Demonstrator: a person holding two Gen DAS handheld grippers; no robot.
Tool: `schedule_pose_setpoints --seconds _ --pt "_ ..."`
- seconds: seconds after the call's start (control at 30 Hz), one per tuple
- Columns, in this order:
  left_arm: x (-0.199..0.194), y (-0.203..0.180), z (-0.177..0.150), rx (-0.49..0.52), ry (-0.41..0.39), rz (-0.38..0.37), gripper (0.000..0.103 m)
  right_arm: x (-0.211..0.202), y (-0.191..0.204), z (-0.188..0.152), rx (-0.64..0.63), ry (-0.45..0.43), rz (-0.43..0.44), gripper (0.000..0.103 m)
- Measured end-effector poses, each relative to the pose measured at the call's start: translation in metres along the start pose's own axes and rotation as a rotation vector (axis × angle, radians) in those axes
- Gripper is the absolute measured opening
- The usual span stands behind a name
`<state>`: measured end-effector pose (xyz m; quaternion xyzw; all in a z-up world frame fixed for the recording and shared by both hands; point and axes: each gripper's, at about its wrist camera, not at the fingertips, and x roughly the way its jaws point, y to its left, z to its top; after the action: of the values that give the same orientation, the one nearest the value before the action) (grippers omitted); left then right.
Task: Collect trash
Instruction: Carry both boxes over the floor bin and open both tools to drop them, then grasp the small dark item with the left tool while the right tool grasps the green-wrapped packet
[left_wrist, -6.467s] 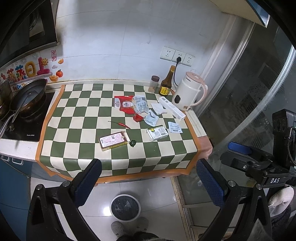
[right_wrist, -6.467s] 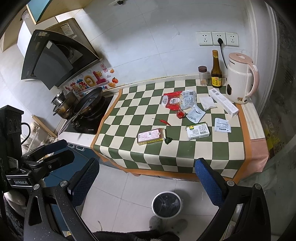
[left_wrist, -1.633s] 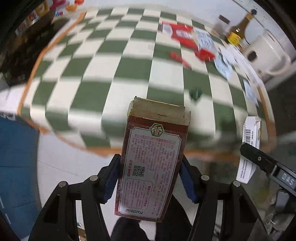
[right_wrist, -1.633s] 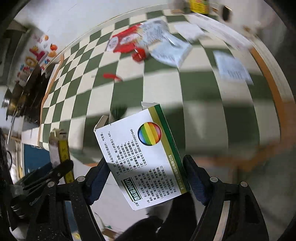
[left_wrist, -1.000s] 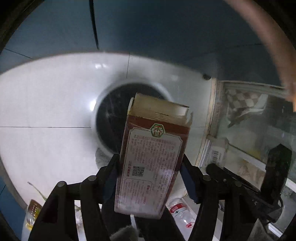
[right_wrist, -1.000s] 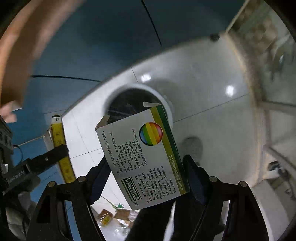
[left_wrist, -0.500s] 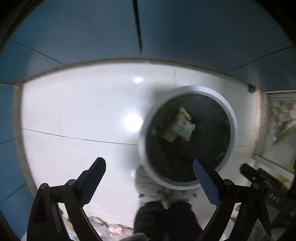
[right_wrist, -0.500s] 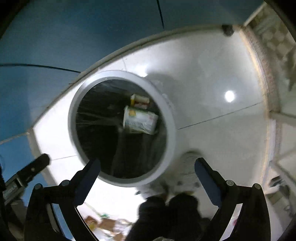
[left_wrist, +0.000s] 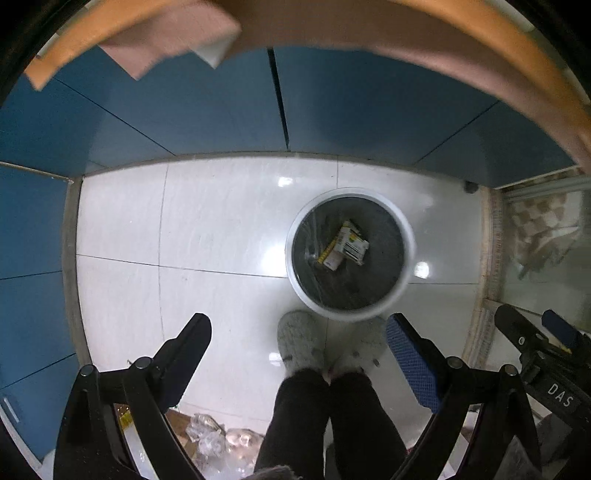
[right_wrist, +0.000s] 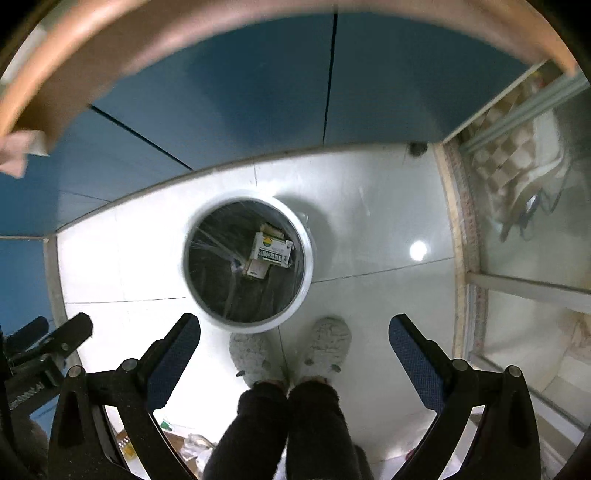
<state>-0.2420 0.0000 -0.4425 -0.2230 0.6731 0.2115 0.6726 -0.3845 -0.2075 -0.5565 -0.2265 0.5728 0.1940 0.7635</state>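
Both views look straight down at the white floor. A round white trash bin (left_wrist: 402, 291) with a dark liner stands there, seen too as the bin (right_wrist: 306, 266) in the right wrist view. Two small cardboard boxes lie inside it: a white and green box (left_wrist: 352, 240) over a narrower box (left_wrist: 330, 258), and again the white and green box (right_wrist: 272, 250) in the right wrist view. My left gripper (left_wrist: 298, 341) is open and holds nothing, high above the floor left of the bin. My right gripper (right_wrist: 294, 341) is open and bare, above the bin's near edge.
Blue cabinet doors (left_wrist: 184, 110) rise behind the bin, under the tablecloth's orange edge (left_wrist: 424, 33). The person's legs and grey slippers (left_wrist: 301, 343) stand just in front of the bin. Crumpled wrappers and cardboard (left_wrist: 207, 439) lie on the floor at the near left. A glass door (right_wrist: 517, 221) is on the right.
A second ago each gripper held a box over the bin. Both jaws opened, the boxes fell into the bin, and both grippers have since risen, so the bin looks smaller.
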Motion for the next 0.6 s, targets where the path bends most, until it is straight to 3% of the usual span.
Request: schedule_pose_setpoints --seconds 0.43,0.6 --pt "-0.167 -0.003 -0.046 0.029 -0.075 -0.024 0.096 -0.22 0.003 -0.044 -0.018 -0.085 0.067 0.103" --pt "-0.214 0.004 -0.053 0.034 -0.119 -0.05 0.096 -0.278 0.013 -0.056 -0.046 -0.087 0.062 0.103"
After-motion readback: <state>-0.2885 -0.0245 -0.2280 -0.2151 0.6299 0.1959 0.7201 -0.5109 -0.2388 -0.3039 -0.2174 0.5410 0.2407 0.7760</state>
